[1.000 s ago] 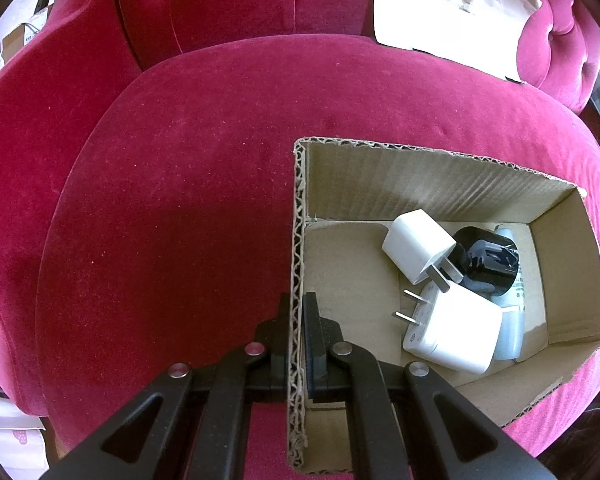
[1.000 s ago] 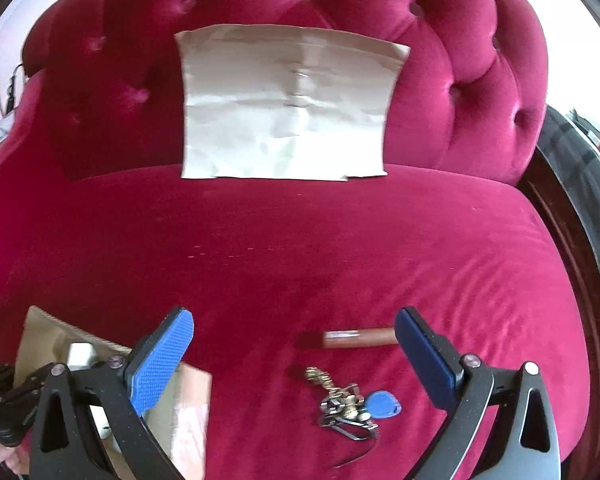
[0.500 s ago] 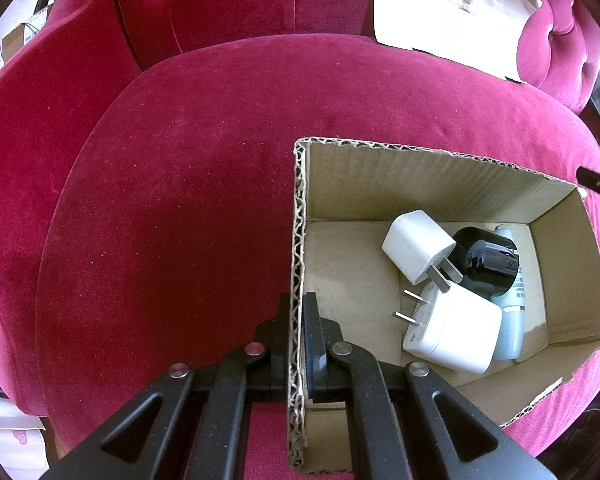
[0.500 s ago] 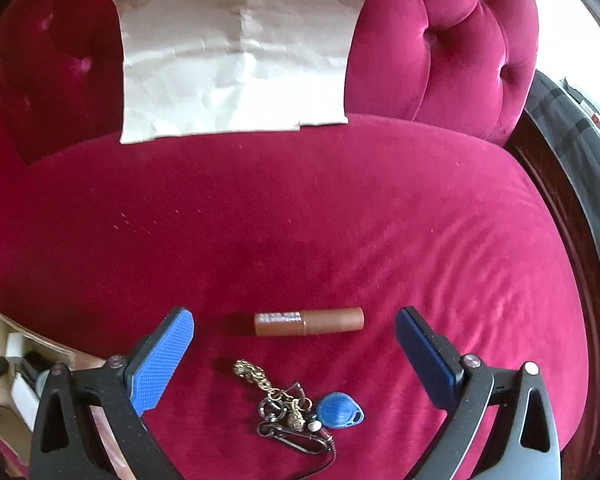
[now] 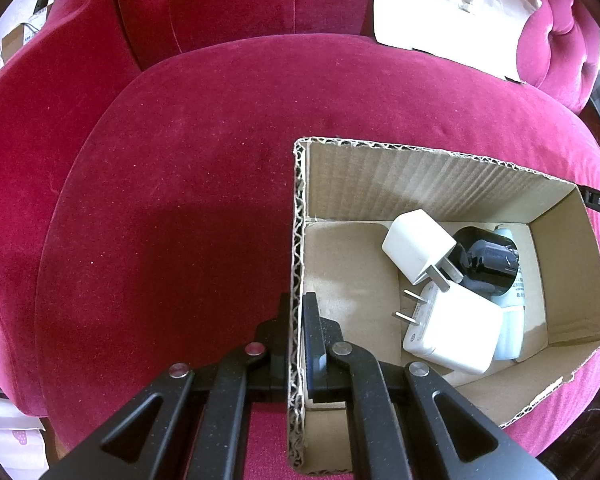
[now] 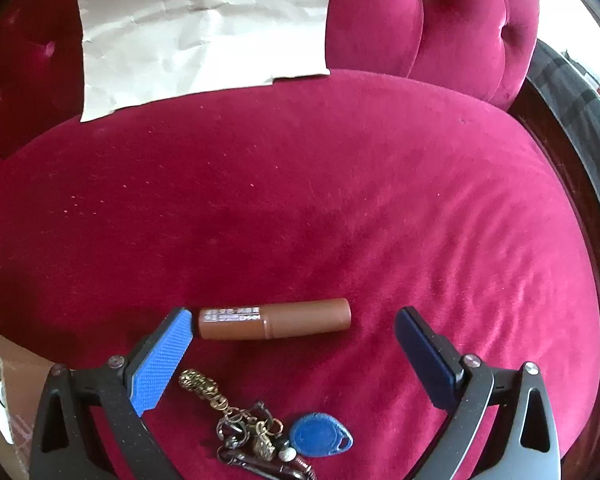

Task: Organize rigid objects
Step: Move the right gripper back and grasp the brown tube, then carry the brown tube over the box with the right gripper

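A cardboard box [image 5: 380, 184] sits on the red velvet seat. My left gripper [image 5: 297, 312] is shut on the box's left wall. Inside lie two white plug adapters [image 5: 414, 246] [image 5: 456, 330], a black round object [image 5: 488, 264] and a pale blue bottle [image 5: 510, 332]. My right gripper [image 6: 294, 320] is open, low over the seat, with a brown tube [image 6: 274, 319] lying crosswise between its blue pads [image 6: 164, 356]. A keyring with a blue fob [image 6: 320, 436] lies just nearer than the tube.
A sheet of pale paper [image 6: 204, 20] leans on the tufted backrest; it also shows in the left wrist view [image 5: 452, 8]. The box corner [image 6: 4, 356] shows at the lower left of the right wrist view. The seat's edge drops off at right.
My right gripper has moved forward and down toward the brown tube, which now lies between its open pads. The left gripper and box have not moved.
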{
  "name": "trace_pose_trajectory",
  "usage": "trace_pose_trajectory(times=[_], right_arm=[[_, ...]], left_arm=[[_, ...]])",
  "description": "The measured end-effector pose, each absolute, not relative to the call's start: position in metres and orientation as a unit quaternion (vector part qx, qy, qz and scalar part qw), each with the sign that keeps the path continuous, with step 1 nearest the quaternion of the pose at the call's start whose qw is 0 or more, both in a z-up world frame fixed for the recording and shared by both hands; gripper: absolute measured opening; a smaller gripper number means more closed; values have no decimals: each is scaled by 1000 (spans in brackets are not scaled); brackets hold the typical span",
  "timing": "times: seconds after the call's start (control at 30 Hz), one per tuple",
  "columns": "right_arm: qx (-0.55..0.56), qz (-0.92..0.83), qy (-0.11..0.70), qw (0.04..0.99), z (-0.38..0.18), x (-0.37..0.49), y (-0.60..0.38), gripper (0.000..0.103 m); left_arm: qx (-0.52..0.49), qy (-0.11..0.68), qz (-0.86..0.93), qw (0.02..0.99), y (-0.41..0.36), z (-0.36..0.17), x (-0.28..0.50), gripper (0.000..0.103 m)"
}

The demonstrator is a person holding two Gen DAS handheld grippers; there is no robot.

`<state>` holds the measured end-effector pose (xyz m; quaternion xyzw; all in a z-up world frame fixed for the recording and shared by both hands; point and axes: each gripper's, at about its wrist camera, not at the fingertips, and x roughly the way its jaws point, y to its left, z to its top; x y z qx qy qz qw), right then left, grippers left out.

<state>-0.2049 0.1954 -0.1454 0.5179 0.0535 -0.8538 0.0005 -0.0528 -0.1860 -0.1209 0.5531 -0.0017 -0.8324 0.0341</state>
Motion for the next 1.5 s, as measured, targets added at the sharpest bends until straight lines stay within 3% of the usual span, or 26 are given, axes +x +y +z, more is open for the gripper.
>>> trace_pose_trajectory(times=[0.33, 0.37, 0.47, 0.5, 1.5], right_arm=[[521, -852, 48, 8, -146, -203, 194, 103], [520, -852, 48, 9, -146, -203, 194, 101], [519, -853, 49, 10, -144, -202, 194, 78], [516, -855, 51, 7, -143, -201, 193, 76], [511, -856, 77, 26, -96, -178, 163, 76]], left_arm=[[553, -2, -832, 34, -185, -122, -52, 4], [553, -2, -833, 34, -186, -122, -52, 4], [553, -2, -832, 34, -186, -122, -52, 4], [553, -2, -832, 34, -185, -122, -52, 4], [553, -2, -832, 33, -187, -121, -50, 4]])
